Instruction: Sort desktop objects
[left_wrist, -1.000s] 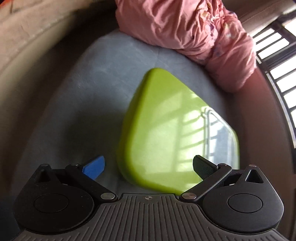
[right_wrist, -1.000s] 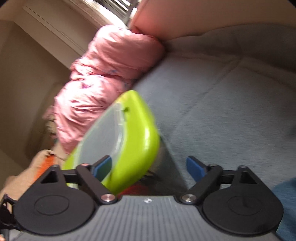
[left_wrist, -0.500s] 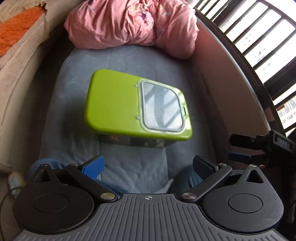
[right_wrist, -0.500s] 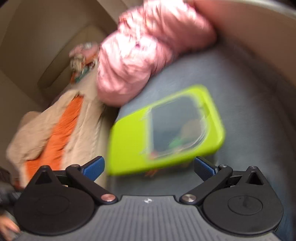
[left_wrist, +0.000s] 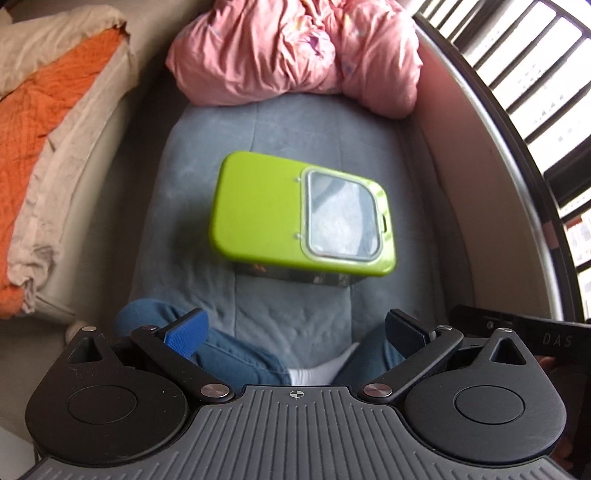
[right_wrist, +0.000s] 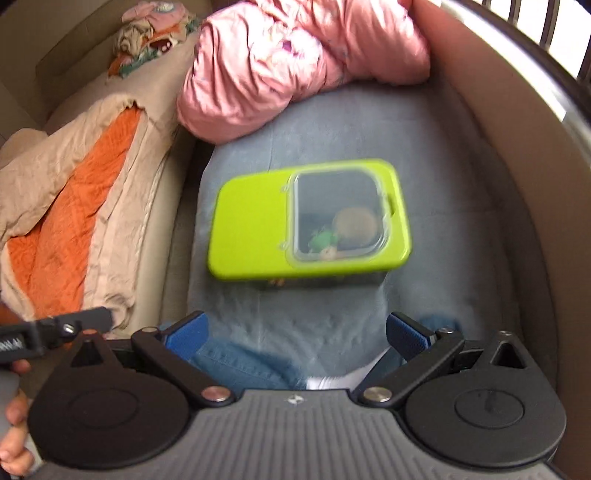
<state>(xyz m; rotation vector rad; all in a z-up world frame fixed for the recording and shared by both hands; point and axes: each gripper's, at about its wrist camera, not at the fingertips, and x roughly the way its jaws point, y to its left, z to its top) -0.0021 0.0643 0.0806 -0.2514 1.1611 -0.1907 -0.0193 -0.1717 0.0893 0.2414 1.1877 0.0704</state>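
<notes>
Below, both claws (left (left_wrist: 293, 332), right (right_wrist: 297, 332)) gape over the green-lidded box (left_wrist: 258, 210).

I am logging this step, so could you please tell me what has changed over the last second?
Both grippers have pulled up and away from the green-lidded box: a second ago the lid filled both views, the right gripper straddling its edge. Now the left gripper and the right hang open and empty above it. The box stays closed on the blue-grey cushion, beside the pink bedding.
</notes>
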